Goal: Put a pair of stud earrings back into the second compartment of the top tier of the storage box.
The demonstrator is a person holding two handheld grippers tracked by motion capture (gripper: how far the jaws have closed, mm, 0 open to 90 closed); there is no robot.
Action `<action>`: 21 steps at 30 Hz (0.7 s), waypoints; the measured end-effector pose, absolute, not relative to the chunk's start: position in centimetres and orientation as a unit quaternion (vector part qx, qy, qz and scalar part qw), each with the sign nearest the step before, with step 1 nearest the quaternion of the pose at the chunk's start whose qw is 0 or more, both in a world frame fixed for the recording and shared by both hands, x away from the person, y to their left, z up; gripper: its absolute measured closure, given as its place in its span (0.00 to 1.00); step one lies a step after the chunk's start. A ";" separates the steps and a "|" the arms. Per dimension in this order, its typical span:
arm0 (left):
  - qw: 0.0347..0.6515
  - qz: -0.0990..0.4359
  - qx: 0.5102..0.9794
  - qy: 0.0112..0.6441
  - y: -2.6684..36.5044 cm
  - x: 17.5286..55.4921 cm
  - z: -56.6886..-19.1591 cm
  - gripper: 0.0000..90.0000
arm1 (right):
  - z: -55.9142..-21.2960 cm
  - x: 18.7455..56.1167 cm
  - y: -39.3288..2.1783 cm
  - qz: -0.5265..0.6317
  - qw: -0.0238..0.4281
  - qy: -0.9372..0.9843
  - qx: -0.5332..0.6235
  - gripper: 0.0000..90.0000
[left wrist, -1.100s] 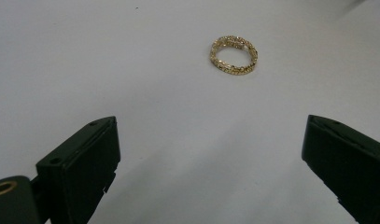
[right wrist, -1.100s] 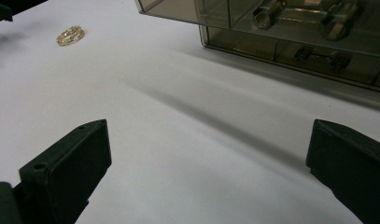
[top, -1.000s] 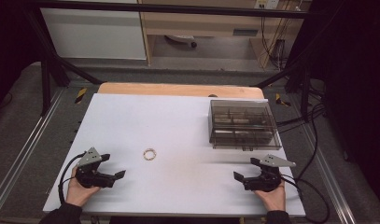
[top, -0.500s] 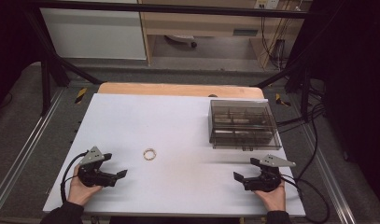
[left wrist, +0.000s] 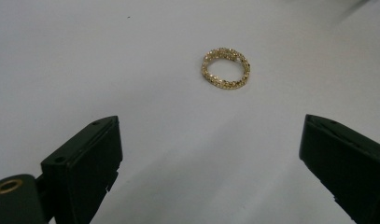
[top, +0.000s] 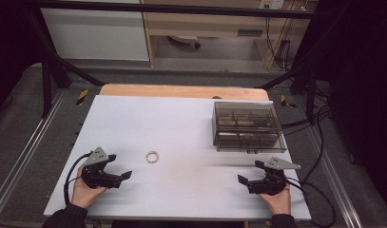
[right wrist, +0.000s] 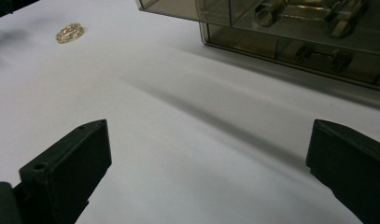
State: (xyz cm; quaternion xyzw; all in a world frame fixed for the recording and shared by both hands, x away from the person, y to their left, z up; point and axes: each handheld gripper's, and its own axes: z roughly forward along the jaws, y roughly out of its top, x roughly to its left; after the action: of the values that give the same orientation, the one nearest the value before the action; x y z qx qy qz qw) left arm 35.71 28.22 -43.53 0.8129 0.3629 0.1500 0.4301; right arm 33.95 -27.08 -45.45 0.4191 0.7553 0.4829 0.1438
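The small gold chain-link ring lies flat on the white table, near the left gripper, whose jaws stand wide apart; the right gripper, jaws likewise spread, rests near the smoky transparent plastic compartment box.

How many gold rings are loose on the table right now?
1. The gold ring lies flat on the white table, ahead of the open left gripper and untouched. The smoky plastic box holds small items that may hide others.
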 end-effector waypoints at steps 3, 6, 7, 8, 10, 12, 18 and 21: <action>0.427 0.152 0.815 0.362 27.8 35.9 -43.1 0.07 | -45.5 34.0 -27.0 0.481 0.143 0.757 0.419 0.01; 0.426 0.154 0.815 0.362 27.4 36.2 -42.6 0.07 | -45.5 34.0 -27.0 0.479 0.144 0.757 0.420 0.01; 0.427 0.154 0.815 0.361 27.3 36.3 -42.5 0.08 | -45.5 34.0 -27.0 0.479 0.144 0.758 0.419 0.01; 0.427 0.154 0.815 0.361 27.3 36.3 -42.5 0.09 | -45.5 34.0 -27.0 0.479 0.144 0.757 0.420 0.01; 0.426 0.155 0.815 0.361 27.0 36.5 -42.2 0.09 | -45.5 34.0 -27.0 0.478 0.145 0.758 0.419 0.01; 0.421 0.153 0.818 0.361 26.4 37.1 -42.0 0.10 | -45.5 34.0 -27.0 0.478 0.145 0.758 0.419 0.01; 0.413 0.151 0.821 0.364 25.2 38.3 -41.8 0.13 | -45.5 34.0 -27.0 0.477 0.146 0.759 0.419 0.01; 0.412 0.150 0.820 0.367 24.7 38.8 -41.7 0.15 | -45.5 33.9 -27.0 0.477 0.146 0.758 0.420 0.01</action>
State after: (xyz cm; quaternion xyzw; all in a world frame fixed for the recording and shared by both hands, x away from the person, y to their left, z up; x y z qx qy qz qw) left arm 38.78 24.71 -41.74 0.8205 0.3668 0.1505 0.4119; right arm 33.95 -26.98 -45.52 0.4201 0.7582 0.4770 0.1455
